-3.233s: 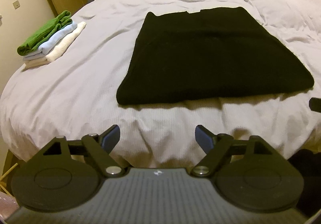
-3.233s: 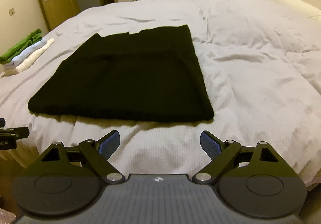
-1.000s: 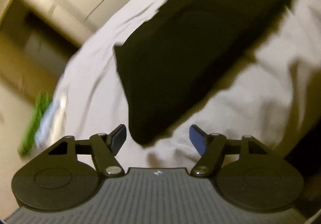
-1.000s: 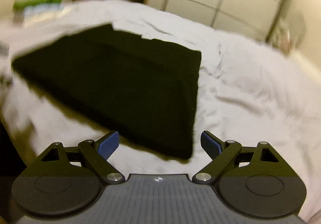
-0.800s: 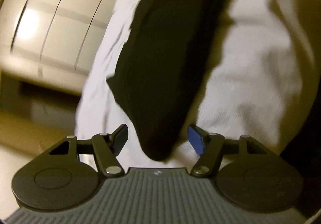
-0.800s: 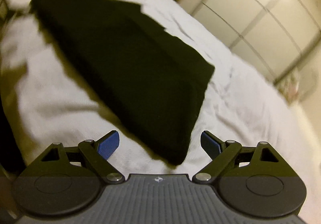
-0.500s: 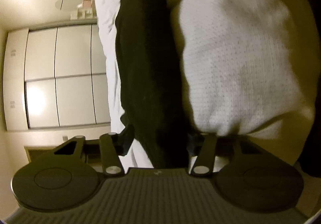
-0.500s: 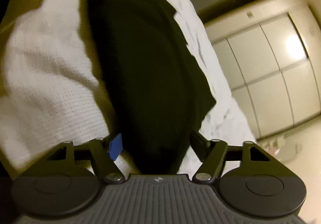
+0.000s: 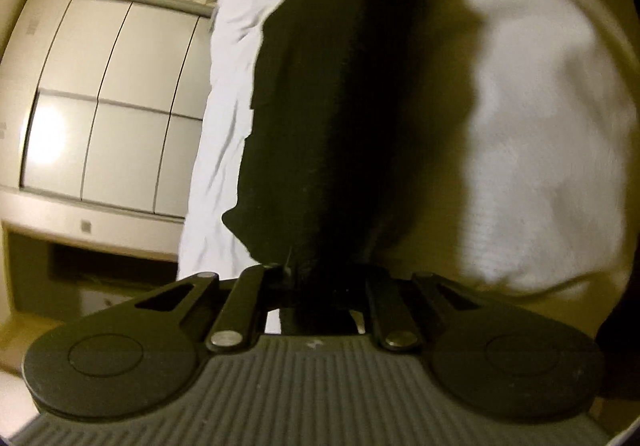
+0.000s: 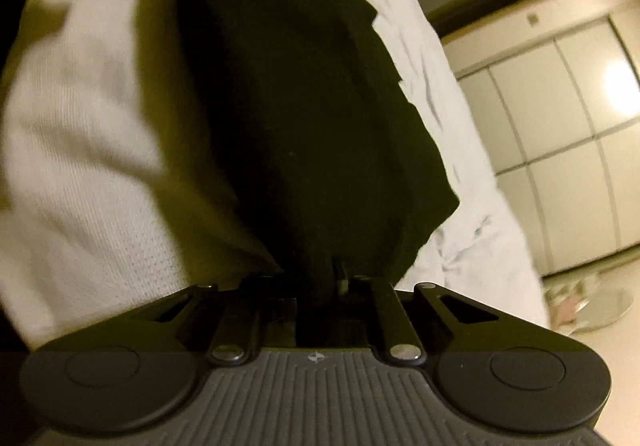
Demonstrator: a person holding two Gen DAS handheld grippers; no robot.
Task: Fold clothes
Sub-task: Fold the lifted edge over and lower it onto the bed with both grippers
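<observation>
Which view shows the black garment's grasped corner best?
Right wrist: the black garment runs from its free corner down into the shut right gripper. Left wrist shows the same cloth, blurrier and shadowed, pinched in the left gripper.

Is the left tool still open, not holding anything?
No, the left gripper has its fingers shut on the black knitted garment lying on the white bedcover.

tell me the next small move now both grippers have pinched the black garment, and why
Probably lift both near corners and carry them toward the far edge. The left gripper and right gripper are each shut on the black garment, which otherwise lies flat on the white duvet, so the fold is not yet made.
</observation>
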